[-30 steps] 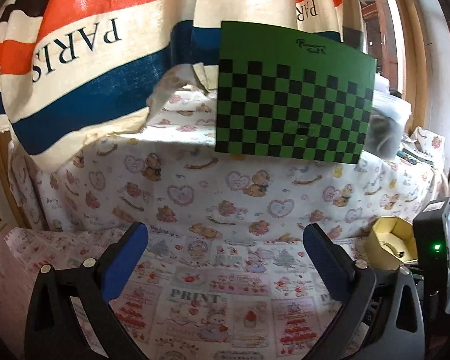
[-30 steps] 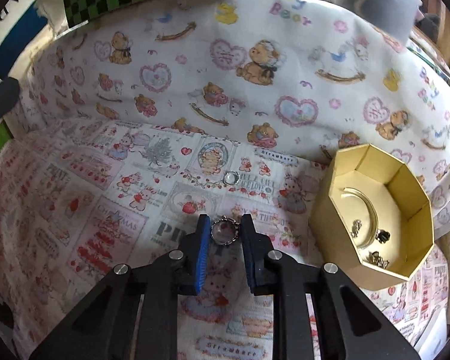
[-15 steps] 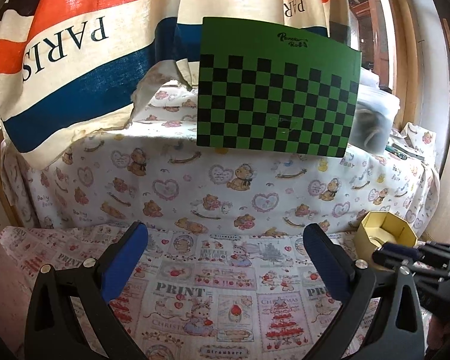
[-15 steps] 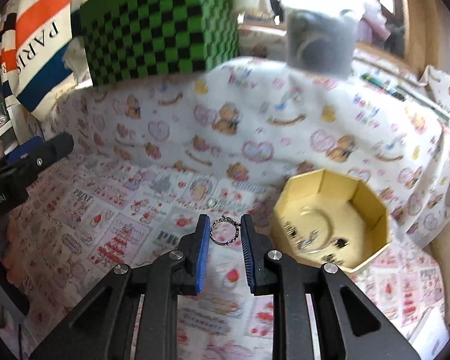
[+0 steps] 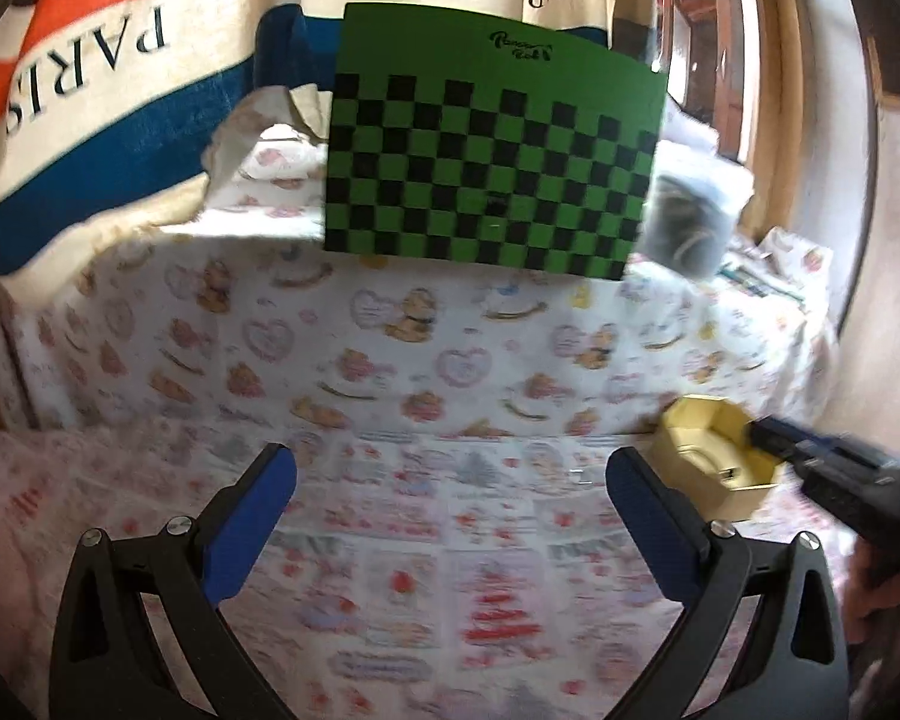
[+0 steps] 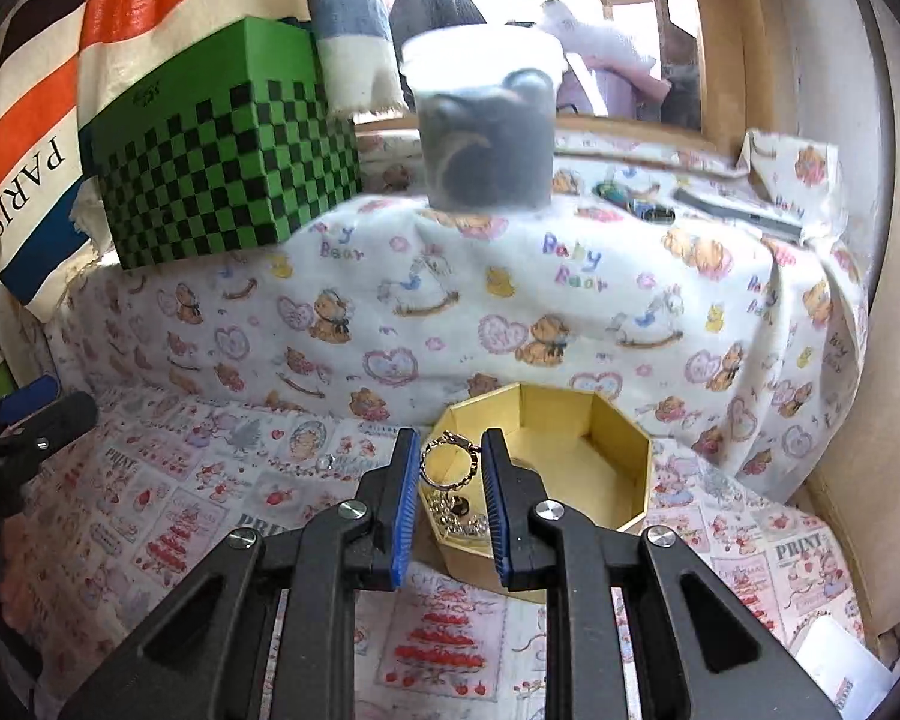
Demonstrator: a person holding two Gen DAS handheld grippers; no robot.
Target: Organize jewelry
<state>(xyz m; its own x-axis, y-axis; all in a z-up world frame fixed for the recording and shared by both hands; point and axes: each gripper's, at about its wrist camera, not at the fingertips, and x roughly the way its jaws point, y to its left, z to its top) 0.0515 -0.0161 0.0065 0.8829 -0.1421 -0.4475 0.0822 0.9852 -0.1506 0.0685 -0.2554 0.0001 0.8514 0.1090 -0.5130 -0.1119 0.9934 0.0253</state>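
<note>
My right gripper [image 6: 450,450] is shut on a silver ring [image 6: 450,467] and holds it above the near left edge of the open gold octagonal box [image 6: 576,456]. Several small jewelry pieces [image 6: 459,516] lie inside the box. Another small ring [image 6: 325,462] lies on the printed cloth to the left of the box. My left gripper [image 5: 450,480] is open and empty above the cloth. In the left wrist view the gold box [image 5: 714,462] sits at the right, with the right gripper [image 5: 834,468] reaching over it.
A green checkered box [image 6: 228,162] and a lidded plastic tub [image 6: 486,126] stand on the raised cloth-covered ledge behind. A striped "PARIS" fabric [image 5: 102,78] hangs at the back left. Pens and small items [image 6: 720,210] lie on the ledge at right.
My right gripper has carried the ring to the right, from above the cloth to over the gold box. The left gripper has drifted and stays open.
</note>
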